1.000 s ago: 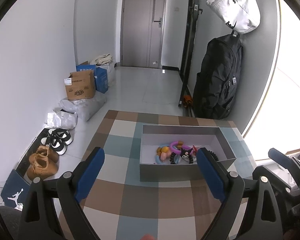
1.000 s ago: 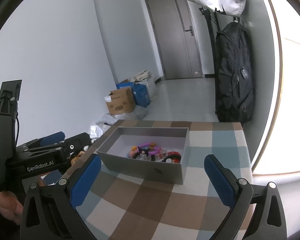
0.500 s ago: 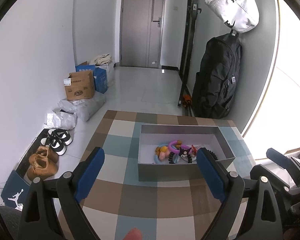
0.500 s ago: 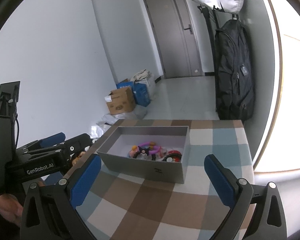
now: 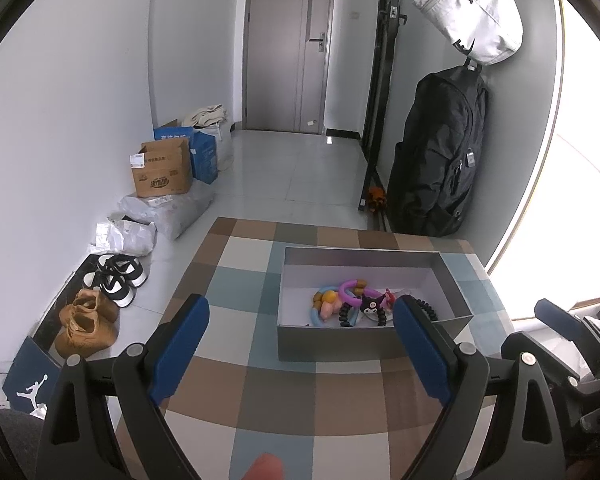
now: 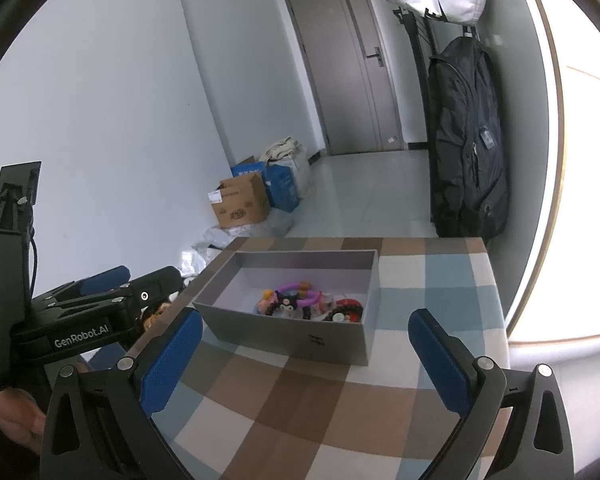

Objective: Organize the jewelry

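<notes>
The grey box (image 5: 374,344) stands on the checked desk (image 5: 236,308). All visible jewelry (image 5: 350,304) lies heaped inside the box, toward its near wall; no piece shows on the desk outside it. This fits either a pile awaiting sorting or a finished collection, so no move is prescribed. The left claw (image 5: 300,344) is spread wide and empty, short of the box's near wall. The right claw (image 6: 306,364) is likewise spread and empty, short of the box.
</notes>
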`<state>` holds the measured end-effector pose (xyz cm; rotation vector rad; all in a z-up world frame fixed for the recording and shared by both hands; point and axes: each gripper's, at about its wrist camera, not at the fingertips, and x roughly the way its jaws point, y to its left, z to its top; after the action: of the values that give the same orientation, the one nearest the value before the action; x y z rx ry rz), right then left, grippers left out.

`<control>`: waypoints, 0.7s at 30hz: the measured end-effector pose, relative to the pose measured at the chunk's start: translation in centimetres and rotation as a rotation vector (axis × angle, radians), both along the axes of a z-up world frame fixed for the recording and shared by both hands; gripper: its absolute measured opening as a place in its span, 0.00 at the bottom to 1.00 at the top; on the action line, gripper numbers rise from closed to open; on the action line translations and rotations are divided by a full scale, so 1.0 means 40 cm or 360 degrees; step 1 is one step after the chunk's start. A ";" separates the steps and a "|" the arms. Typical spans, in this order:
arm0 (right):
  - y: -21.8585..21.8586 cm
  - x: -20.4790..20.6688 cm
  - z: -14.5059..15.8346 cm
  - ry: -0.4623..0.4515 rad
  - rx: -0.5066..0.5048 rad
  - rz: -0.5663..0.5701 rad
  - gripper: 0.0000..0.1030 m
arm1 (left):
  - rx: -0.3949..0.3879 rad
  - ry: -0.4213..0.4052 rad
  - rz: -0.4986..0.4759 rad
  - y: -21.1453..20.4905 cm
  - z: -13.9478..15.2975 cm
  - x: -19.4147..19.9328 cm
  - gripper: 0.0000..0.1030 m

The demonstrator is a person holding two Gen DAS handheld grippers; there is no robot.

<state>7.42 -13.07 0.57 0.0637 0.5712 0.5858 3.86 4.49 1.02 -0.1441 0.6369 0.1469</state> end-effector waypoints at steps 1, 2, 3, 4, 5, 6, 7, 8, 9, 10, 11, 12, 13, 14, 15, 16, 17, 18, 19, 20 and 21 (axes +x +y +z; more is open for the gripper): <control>0.000 -0.001 -0.001 0.0001 0.0002 0.0001 1.00 | -0.0001 -0.0001 0.0002 0.000 0.000 0.000 0.88; 0.000 -0.001 -0.001 0.0000 0.0001 0.0001 1.00 | -0.0003 -0.0003 -0.0001 -0.001 0.000 -0.001 0.88; 0.001 -0.001 -0.001 -0.0001 0.0000 0.0001 1.00 | -0.0003 -0.0001 -0.0005 0.000 -0.001 0.000 0.88; 0.000 0.000 -0.001 0.0001 -0.0001 0.0000 1.00 | -0.0004 0.0000 -0.0005 0.000 -0.002 0.000 0.88; 0.000 0.000 -0.001 0.0002 -0.0001 -0.0001 1.00 | -0.0009 0.0003 -0.0010 0.000 -0.002 0.002 0.88; 0.000 -0.002 0.000 0.0004 0.0001 -0.0002 1.00 | -0.0012 0.0004 -0.0013 0.000 -0.002 0.002 0.88; 0.000 0.000 -0.001 0.0002 0.0003 0.0000 1.00 | -0.0012 0.0005 -0.0012 -0.001 -0.002 0.002 0.88; 0.001 -0.001 0.000 0.0001 0.0003 -0.0001 1.00 | -0.0010 0.0003 -0.0011 -0.001 -0.002 0.003 0.88; 0.000 0.000 -0.001 0.0000 0.0001 -0.0002 1.00 | -0.0007 0.0001 -0.0010 -0.001 -0.002 0.002 0.88; 0.000 0.001 -0.001 0.0000 0.0002 0.0000 1.00 | -0.0006 -0.0001 -0.0010 0.000 -0.002 0.003 0.88; 0.001 0.000 -0.001 0.0001 0.0001 0.0000 1.00 | -0.0009 -0.0002 -0.0013 0.000 -0.002 0.004 0.88; 0.001 -0.001 -0.001 0.0002 0.0000 0.0000 1.00 | -0.0011 -0.0004 -0.0016 -0.001 -0.002 0.002 0.88; -0.001 0.001 -0.001 0.0002 0.0000 0.0000 1.00 | -0.0012 -0.0010 -0.0014 -0.002 -0.001 0.001 0.88; 0.000 0.000 -0.001 0.0002 0.0000 0.0001 1.00 | -0.0008 -0.0016 -0.0014 -0.002 0.001 0.000 0.88; 0.002 -0.001 -0.001 0.0003 -0.0001 0.0002 1.00 | -0.0005 -0.0019 -0.0015 -0.005 0.002 -0.002 0.88; 0.003 -0.002 -0.002 0.0002 -0.0001 0.0002 1.00 | -0.0006 -0.0024 -0.0015 -0.006 0.002 -0.004 0.88; 0.004 -0.004 -0.003 0.0002 -0.0002 0.0003 1.00 | -0.0010 -0.0031 -0.0016 -0.006 0.004 -0.004 0.88; 0.005 -0.005 -0.003 0.0002 -0.0002 0.0003 1.00 | -0.0010 -0.0030 -0.0020 -0.007 0.004 -0.005 0.88; 0.003 -0.003 -0.003 0.0003 0.0000 0.0002 1.00 | -0.0007 -0.0026 -0.0020 -0.008 0.002 -0.005 0.88; 0.005 -0.005 -0.003 0.0004 0.0000 0.0002 1.00 | -0.0006 -0.0021 -0.0019 -0.008 0.001 -0.005 0.88; 0.004 -0.003 -0.003 0.0005 0.0000 0.0001 1.00 | -0.0009 -0.0021 -0.0022 -0.008 0.001 -0.005 0.88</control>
<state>7.29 -12.91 0.44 0.0643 0.5740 0.5865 3.66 4.16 1.07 -0.1461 0.6251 0.1308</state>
